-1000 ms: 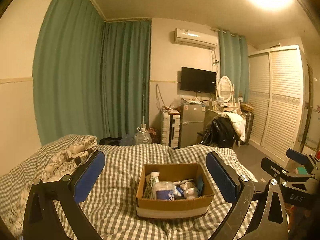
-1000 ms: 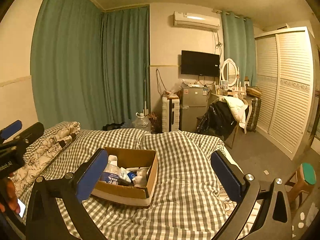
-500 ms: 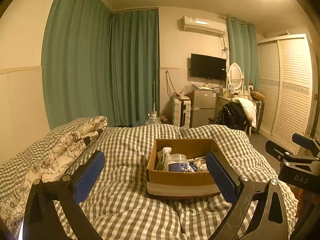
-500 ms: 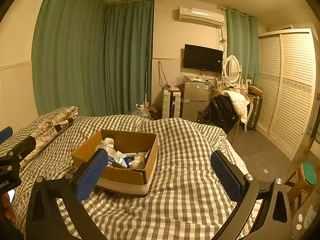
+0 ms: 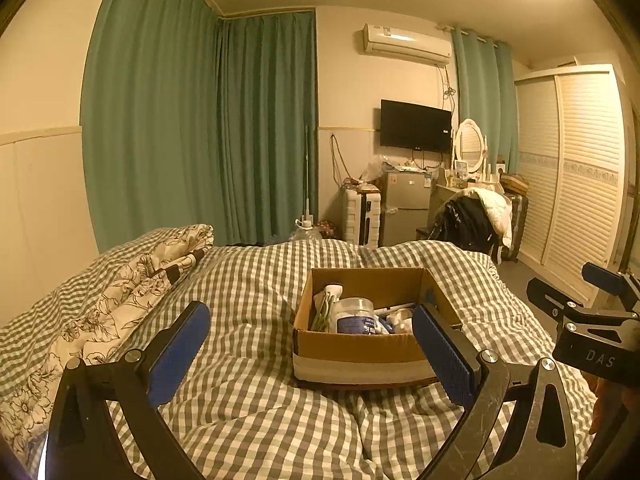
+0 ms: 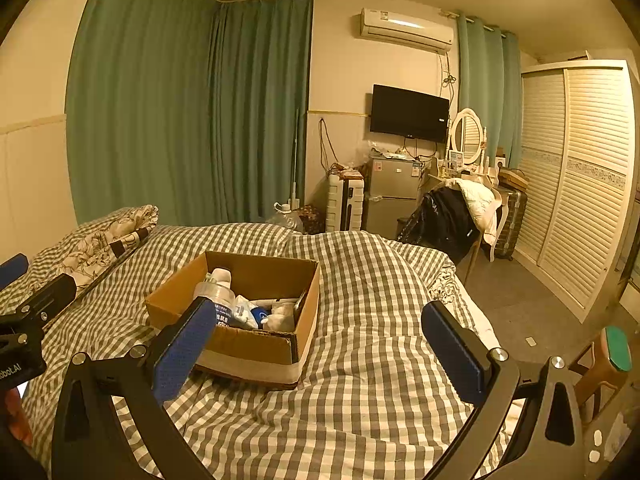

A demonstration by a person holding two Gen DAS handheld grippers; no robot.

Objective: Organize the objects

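Note:
An open cardboard box (image 5: 360, 350) (image 6: 248, 350) rests on a bed with a grey checked cover (image 5: 248, 400) (image 6: 372, 400). Inside it lie a clear jar with a blue label (image 5: 354, 316) (image 6: 216, 296), a white bottle (image 6: 221, 276), green-striped packets (image 5: 325, 306) and several other small toiletries. My left gripper (image 5: 308, 354) hovers open just before the box, its right pad overlapping the box's near right corner. My right gripper (image 6: 318, 354) is open too, its left pad in front of the box's near left side. Neither holds anything.
A floral quilt (image 5: 100, 308) is bunched along the bed's left side by the wall. Beyond the bed stand green curtains (image 5: 208, 128), a small fridge (image 5: 404, 208), a chair draped with clothes (image 5: 472, 216) and a louvred wardrobe (image 5: 576, 184). A stool (image 6: 612, 360) stands on the floor at right.
Both grippers have dropped lower and come nearer to the box, which looms larger. Their jaws have stayed wide.

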